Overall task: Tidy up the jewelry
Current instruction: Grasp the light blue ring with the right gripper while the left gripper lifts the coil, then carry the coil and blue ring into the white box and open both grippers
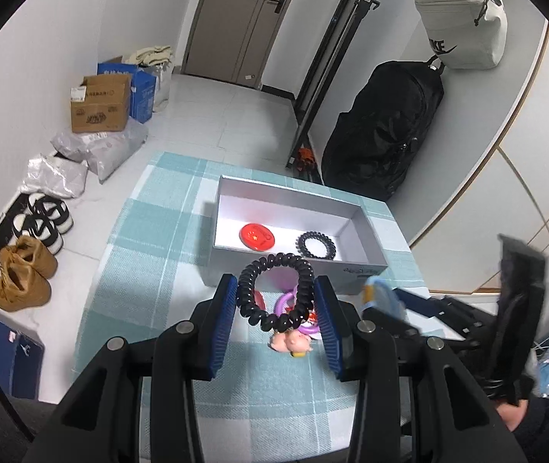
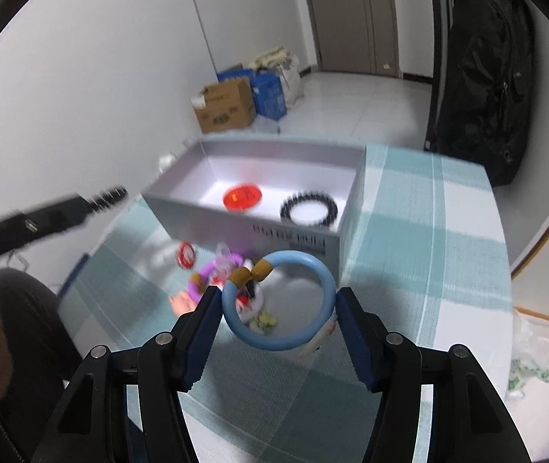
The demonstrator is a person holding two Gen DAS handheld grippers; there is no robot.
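Observation:
My left gripper [image 1: 276, 301] is shut on a black spiral hair tie [image 1: 274, 293], held above the table in front of the grey box [image 1: 297, 266]. My right gripper [image 2: 278, 308] is shut on a light blue bangle [image 2: 278, 301] with tan beads, also in front of the box [image 2: 259, 227]. Inside the box lie a red round badge [image 1: 257, 237] and another black spiral hair tie [image 1: 316, 245]; both also show in the right wrist view: badge [image 2: 242, 196], tie [image 2: 309, 208]. On the cloth lie a purple ring [image 1: 288, 301], a small red ring [image 2: 186, 255] and a pink pig charm [image 1: 289, 343].
The table carries a teal checked cloth [image 1: 158, 239]. On the floor at left are shoes [image 1: 23, 274], plastic bags [image 1: 100, 146] and cardboard boxes [image 1: 98, 104]. A black suitcase [image 1: 382, 131] stands behind the table. The right gripper [image 1: 386, 301] appears at the right in the left wrist view.

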